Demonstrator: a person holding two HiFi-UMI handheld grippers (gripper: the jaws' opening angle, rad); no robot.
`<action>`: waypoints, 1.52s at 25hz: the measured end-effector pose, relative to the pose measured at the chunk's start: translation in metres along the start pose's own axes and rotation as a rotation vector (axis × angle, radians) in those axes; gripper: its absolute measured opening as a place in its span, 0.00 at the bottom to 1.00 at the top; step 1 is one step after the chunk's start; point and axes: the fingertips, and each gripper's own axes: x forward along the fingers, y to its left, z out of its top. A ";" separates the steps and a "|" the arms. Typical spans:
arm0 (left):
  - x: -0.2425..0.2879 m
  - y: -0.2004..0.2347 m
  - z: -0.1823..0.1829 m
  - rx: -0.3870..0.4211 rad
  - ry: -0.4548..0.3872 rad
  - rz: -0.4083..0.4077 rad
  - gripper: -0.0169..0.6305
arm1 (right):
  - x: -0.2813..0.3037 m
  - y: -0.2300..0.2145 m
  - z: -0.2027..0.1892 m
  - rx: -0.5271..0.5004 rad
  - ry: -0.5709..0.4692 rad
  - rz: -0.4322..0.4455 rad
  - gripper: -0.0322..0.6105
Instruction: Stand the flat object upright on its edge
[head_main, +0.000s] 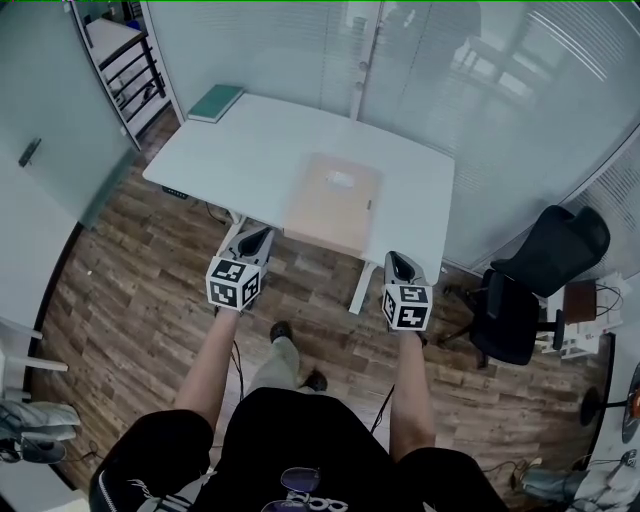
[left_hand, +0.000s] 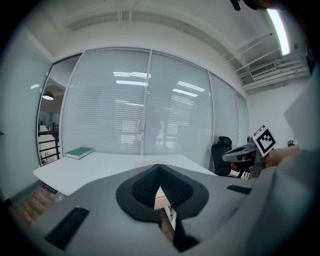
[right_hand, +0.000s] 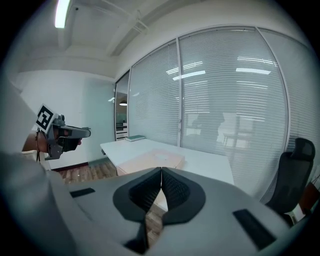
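On table (head_main: 250, 150) — board (head_main: 330, 205), seemingly flat.

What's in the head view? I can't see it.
Seen from above, a person holds a shut left gripper and shut right gripper, both empty, near a white table where a flat tan box lies flat. A green book sits at the table's far left corner; a black office chair stands at right.

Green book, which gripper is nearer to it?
Left. The left gripper is off the table's near edge, on the book's side; the right gripper is farther right.
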 end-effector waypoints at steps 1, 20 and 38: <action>0.004 0.003 -0.001 -0.004 0.002 0.001 0.06 | 0.004 -0.002 0.000 0.002 0.003 0.000 0.08; 0.131 0.057 0.003 -0.027 0.061 -0.066 0.06 | 0.110 -0.052 0.022 0.071 0.048 0.003 0.09; 0.213 0.081 -0.053 -0.179 0.297 -0.242 0.35 | 0.194 -0.053 -0.008 0.266 0.197 0.118 0.37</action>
